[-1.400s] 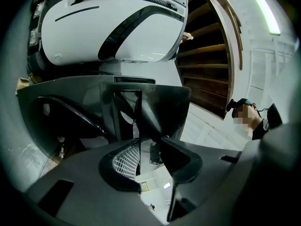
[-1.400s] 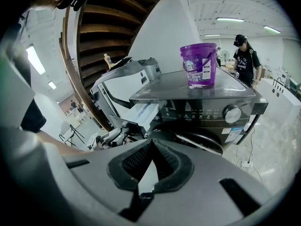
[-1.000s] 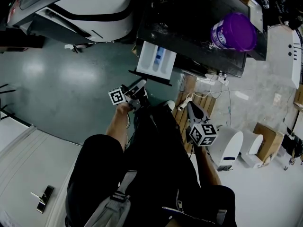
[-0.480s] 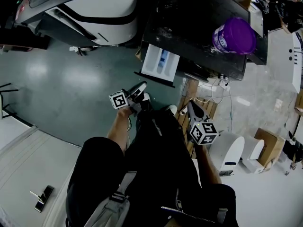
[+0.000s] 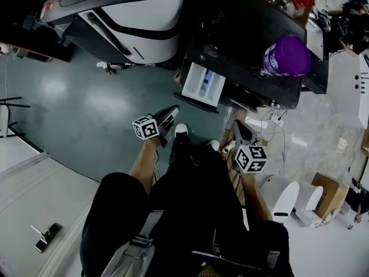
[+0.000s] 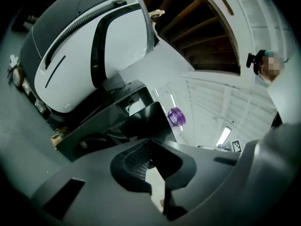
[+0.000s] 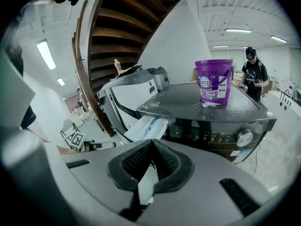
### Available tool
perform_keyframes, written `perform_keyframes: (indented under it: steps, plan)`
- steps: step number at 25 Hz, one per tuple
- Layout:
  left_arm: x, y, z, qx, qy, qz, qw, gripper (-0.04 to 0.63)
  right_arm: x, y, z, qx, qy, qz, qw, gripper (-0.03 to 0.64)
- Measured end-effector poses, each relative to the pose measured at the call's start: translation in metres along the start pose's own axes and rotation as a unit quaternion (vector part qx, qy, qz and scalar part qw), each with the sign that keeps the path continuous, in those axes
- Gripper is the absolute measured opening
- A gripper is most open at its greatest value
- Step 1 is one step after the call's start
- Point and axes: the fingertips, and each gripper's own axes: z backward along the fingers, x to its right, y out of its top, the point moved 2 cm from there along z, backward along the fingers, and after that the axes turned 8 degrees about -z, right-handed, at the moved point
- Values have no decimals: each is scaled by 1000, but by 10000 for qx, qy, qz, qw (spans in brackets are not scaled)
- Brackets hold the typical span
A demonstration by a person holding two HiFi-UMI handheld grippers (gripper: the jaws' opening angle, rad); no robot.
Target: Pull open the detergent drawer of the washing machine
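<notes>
Nearest, in front of the person, the left gripper (image 5: 171, 112) and right gripper (image 5: 237, 128) each have their jaws pressed together on nothing – both are apart from the drawer (image 5: 203, 85). The drawer lies beyond them, roughly between the two, jutting open from the front of the washer (image 5: 248, 33) with its white tray showing. A purple tub (image 5: 286, 55) sits on the washer's dark top – left of the washer stands a white machine (image 5: 135, 22)
</notes>
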Motion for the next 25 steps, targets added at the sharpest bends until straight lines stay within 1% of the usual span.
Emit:
perform_keyframes:
  steps: [3, 6, 8, 11, 14, 16, 20, 25]
  plan:
    - [9, 9, 4, -95, 320, -406, 9986, 20, -2, 9, -3, 101, 109, 47, 9999, 5]
    - [21, 17, 7, -181, 626, -739, 9951, 20, -4, 18, -5, 194, 192, 86, 9996, 5]
    - [28, 23, 9, -255, 853, -986, 9911, 20, -6, 24, -5, 278, 231, 123, 9993, 5]
    - [41, 34, 9, -416, 1078, -1455, 9826, 20, -9, 32, -7, 377, 319, 176, 9986, 5]
    - [57, 47, 8, -564, 1222, -1970, 9711, 20, -11, 37, -7, 476, 384, 181, 9980, 5]
    - [69, 59, 6, -603, 1289, -2337, 9618, 20, -13, 42, -9, 560, 428, 200, 9973, 5]
    - [100, 85, -2, -461, 1337, -3063, 9414, 20, -16, 52, -11, 724, 489, 263, 9958, 5]
    - [134, 119, -17, -310, 1292, -3786, 9160, 20, -18, 75, -13, 992, 530, 264, 9933, 5]
